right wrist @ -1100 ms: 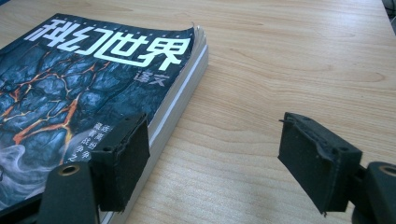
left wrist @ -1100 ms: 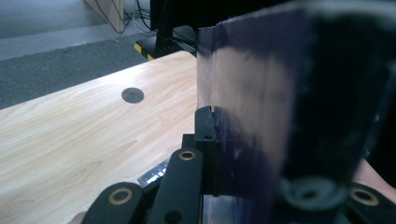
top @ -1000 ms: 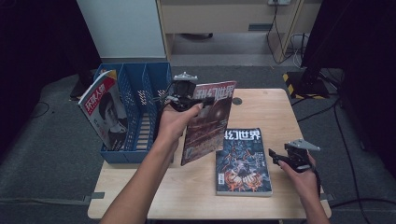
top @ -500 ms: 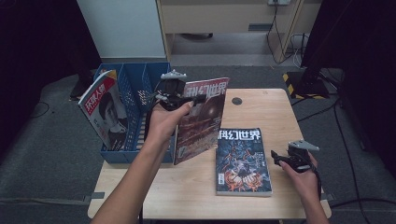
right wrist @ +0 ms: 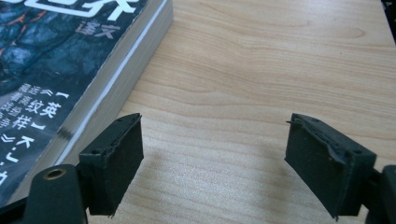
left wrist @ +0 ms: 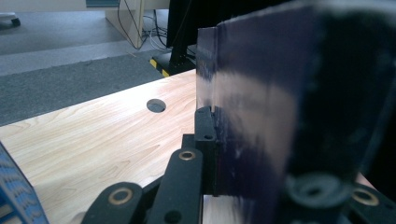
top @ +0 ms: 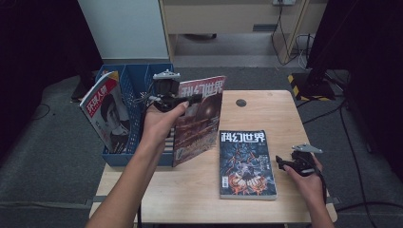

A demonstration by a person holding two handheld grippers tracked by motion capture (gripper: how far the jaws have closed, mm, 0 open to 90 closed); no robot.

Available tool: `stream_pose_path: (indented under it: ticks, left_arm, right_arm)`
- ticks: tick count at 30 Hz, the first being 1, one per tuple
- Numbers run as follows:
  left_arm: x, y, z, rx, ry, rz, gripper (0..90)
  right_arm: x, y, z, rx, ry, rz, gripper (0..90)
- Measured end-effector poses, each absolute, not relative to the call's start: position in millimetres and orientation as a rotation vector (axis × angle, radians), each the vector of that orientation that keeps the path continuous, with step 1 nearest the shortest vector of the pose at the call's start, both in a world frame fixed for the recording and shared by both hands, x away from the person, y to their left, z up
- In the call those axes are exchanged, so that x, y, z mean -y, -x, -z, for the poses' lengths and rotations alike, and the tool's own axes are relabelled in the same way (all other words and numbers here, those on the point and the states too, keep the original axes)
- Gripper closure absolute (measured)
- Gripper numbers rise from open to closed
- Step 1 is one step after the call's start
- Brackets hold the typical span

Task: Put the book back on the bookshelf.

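— Why do I hold the red magazine [top: 197, 121] upright?

— My left gripper [top: 177, 101] clamps its top edge so it can slide into the blue rack [top: 138, 159] beside it.

— And the right gripper [right wrist: 212, 163]?

— Its jaws have just been opening, with nothing between them; the dark magazine [right wrist: 56, 60] lies flat just to its left, ready for a grasp.

Showing bare forearms, no sleeves. Carrying left gripper [top: 183, 101]: black body, grey three-cornered top plate, brass-ringed screw holes along black linkage. Carrying right gripper [right wrist: 215, 163]: matching black build, worn dark rubber pads [right wrist: 122, 156], black trailing cable.
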State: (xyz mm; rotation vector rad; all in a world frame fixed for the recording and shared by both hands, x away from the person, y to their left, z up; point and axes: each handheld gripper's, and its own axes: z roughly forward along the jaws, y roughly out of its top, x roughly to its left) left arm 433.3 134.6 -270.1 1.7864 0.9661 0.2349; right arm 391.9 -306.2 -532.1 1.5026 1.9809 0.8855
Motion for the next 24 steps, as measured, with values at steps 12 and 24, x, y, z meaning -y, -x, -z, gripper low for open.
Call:
stream_pose_path:
  ticks: [12,24]
  left_arm:
    - [-151,-430,266,-0.978,-1.765,-0.255,83.5]
    - [-165,-425,263,-0.985,-1.748,-0.277,83.5]
  right_arm:
    - [305,-393,538,-1.995,-1.518,-0.877,16.0]
    - [304,-392,538,-2.000,-1.526,-0.877,14.9]
